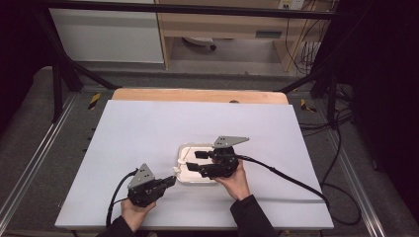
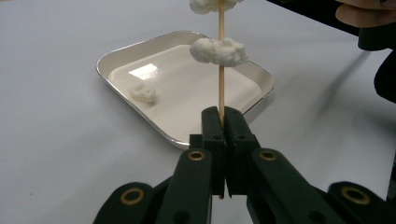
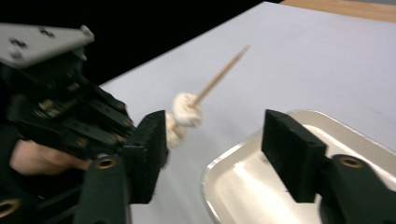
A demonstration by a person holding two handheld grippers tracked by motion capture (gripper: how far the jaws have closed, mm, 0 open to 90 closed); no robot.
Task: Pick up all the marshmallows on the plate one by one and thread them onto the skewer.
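Black jaws of our left gripper [image 2: 223,122] pinched tight on wooden skewer [image 2: 221,79]; two white fluffy pieces [image 2: 218,50] threaded on it, stick upright in left gripper view. We take metal tray [image 2: 119,56] as landmark: skewer sits just off its near-left corner, third white piece [image 2: 143,92] lies inside tray. Our right gripper [image 3: 215,149] hovers over tray's near edge, jaws wide apart, holding nothing. Tray rests mid white table [image 1: 138,128], both hands near it.
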